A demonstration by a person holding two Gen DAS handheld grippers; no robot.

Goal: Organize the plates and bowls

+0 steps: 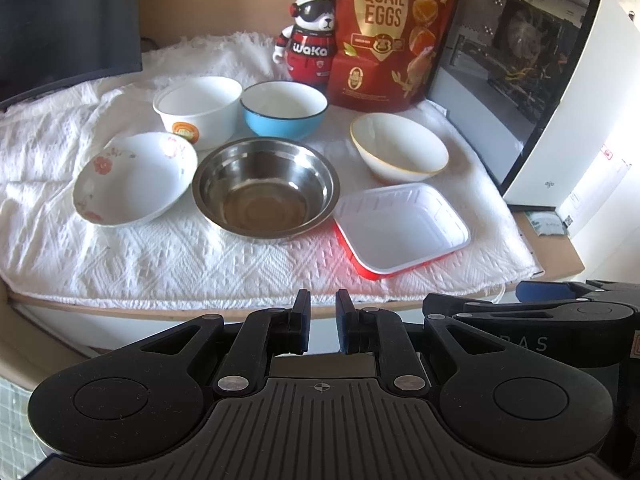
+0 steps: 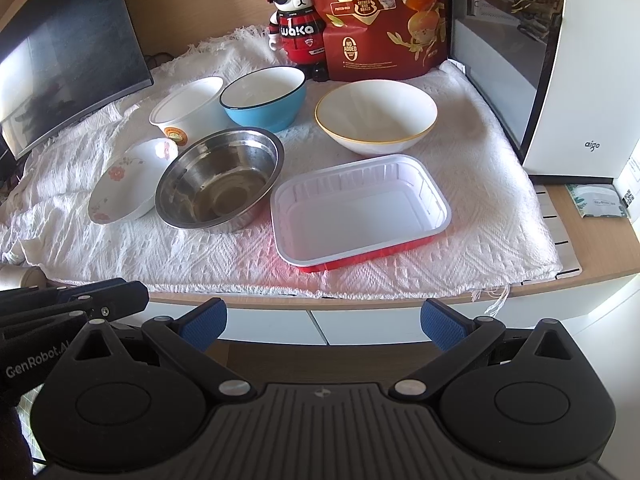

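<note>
Several dishes sit on a white cloth (image 1: 120, 256): a flowered plate (image 1: 134, 178) (image 2: 128, 184), a steel bowl (image 1: 266, 190) (image 2: 220, 178), a white paper bowl (image 1: 198, 110) (image 2: 188, 106), a blue bowl (image 1: 284, 108) (image 2: 264, 96), a yellow-rimmed white bowl (image 1: 400, 152) (image 2: 376, 116) and a red-and-white rectangular tray (image 1: 400, 228) (image 2: 360, 216). My left gripper (image 1: 323, 308) is nearly shut and empty, held before the table's front edge. My right gripper (image 2: 323, 320) is open and empty, also in front of the edge, below the tray.
A panda figure (image 1: 310, 40) and a red quail-egg bag (image 1: 396, 32) stand at the back. A white glass-sided case (image 1: 560, 100) stands on the right, a dark monitor (image 2: 68, 52) on the left. The wooden table edge (image 2: 360, 300) runs in front.
</note>
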